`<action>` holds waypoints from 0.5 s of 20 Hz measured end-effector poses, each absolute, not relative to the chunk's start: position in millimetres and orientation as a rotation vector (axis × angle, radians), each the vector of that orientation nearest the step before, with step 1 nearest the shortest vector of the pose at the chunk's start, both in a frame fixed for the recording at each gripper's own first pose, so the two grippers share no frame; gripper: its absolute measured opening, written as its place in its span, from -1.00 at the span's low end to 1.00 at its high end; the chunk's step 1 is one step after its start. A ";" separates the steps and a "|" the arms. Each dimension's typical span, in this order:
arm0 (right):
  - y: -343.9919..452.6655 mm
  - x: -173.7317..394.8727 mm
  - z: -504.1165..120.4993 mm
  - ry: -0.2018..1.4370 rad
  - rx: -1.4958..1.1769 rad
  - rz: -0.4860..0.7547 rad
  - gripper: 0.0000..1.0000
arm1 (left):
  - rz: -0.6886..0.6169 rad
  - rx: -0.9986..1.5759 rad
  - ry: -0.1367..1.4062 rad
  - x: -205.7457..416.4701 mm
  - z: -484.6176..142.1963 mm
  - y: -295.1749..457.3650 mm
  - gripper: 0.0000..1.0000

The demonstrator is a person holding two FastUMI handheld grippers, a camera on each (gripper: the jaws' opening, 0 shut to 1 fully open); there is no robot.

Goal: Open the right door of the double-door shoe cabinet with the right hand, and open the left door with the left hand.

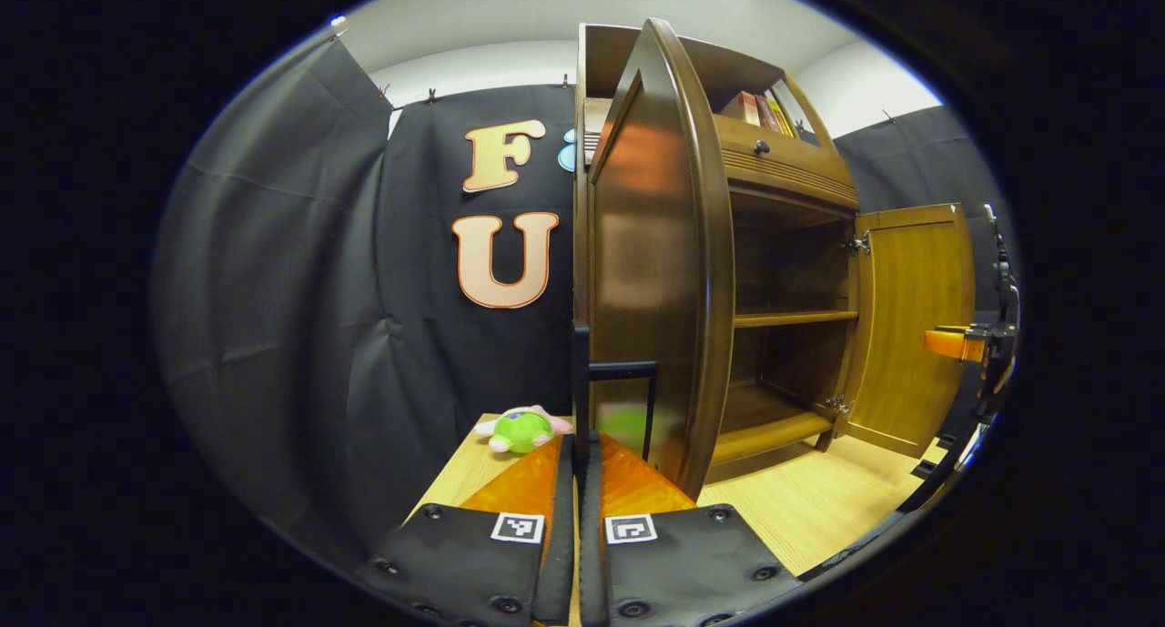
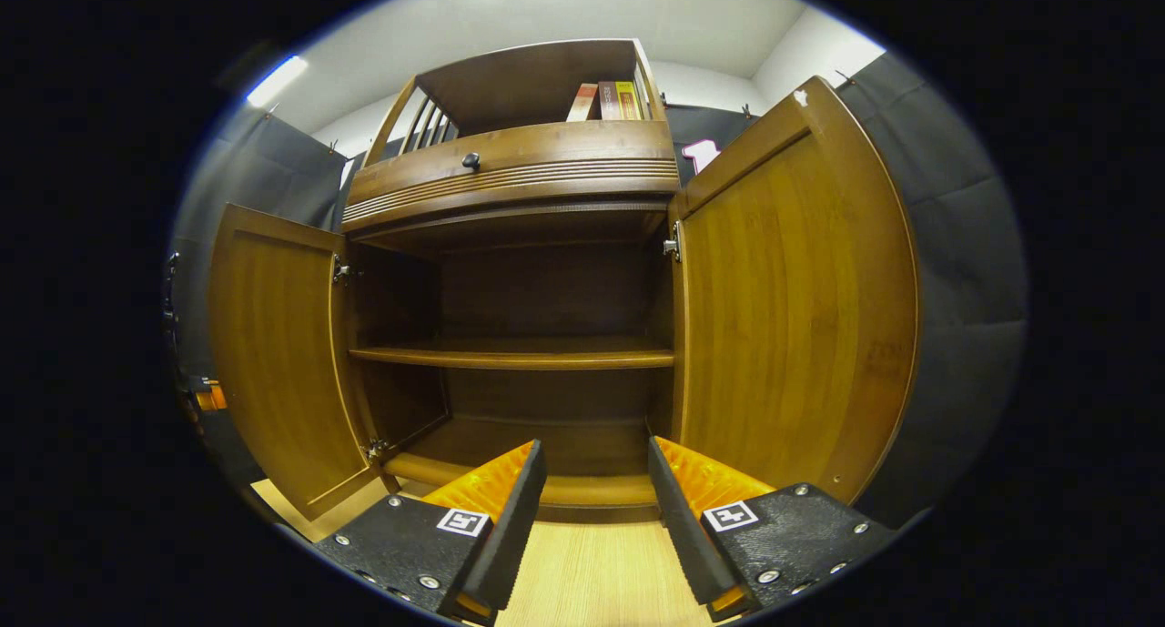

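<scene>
In the left gripper view, one green plush toy (image 1: 520,429) lies on the light wooden tabletop (image 1: 810,509) at the left, near the black curtain wall. Just right of it, the left tool (image 1: 577,454) has its two fingers drawn almost together on the thin black bar handle (image 1: 582,372) at the edge of the left door (image 1: 651,272); whether both press on it I cannot tell. That door stands swung out, edge-on to the camera. Further right the shoe cabinet (image 1: 783,245) shows its dark interior with one middle shelf (image 1: 794,318) and a bottom board, one drawer with a single round knob (image 1: 761,146) above, and a few books (image 1: 755,108) on top. At the far right the right door (image 1: 913,322) hangs wide open, with part of the other tool just beyond it.

In the right gripper view, both doors — two in all — stand fully open, one at each side of the cabinet, each on two metal hinges. The same single shelf crosses the middle. At the bottom the right tool (image 2: 593,481) hangs with its two fingers spread well apart, holding nothing, above the tabletop in front of the cabinet's base.
</scene>
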State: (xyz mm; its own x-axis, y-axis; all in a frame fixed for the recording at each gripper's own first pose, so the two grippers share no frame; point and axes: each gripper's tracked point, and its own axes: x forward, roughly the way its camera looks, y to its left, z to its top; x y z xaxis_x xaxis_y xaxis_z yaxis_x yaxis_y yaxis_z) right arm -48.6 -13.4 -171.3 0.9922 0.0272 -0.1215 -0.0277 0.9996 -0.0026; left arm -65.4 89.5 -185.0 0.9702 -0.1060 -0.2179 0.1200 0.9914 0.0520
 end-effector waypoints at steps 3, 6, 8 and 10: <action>-8.8 -45.1 -173.9 0.131 -0.004 0.031 0.42 | -0.120 0.057 0.217 -64.4 -185.1 90.9 -0.79; -1.3 -42.0 -174.1 0.131 0.004 0.037 0.42 | -0.125 0.048 0.215 -63.7 -184.3 97.4 -0.80; 3.9 -41.9 -175.1 0.133 0.007 0.043 0.42 | -0.126 0.034 0.210 -64.7 -184.2 98.9 -0.80; 8.6 -42.4 -176.0 0.139 0.003 0.050 0.42 | -0.131 0.021 0.205 -64.3 -183.7 101.1 -0.80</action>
State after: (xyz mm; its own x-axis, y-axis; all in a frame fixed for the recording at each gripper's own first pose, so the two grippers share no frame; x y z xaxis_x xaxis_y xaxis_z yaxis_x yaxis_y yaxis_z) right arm -42.4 8.6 -176.0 0.9892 0.0497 -0.1381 -0.0493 0.9988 0.0064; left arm -64.3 101.1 -183.7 0.9705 -0.1274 -0.2047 0.1316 0.9913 0.0071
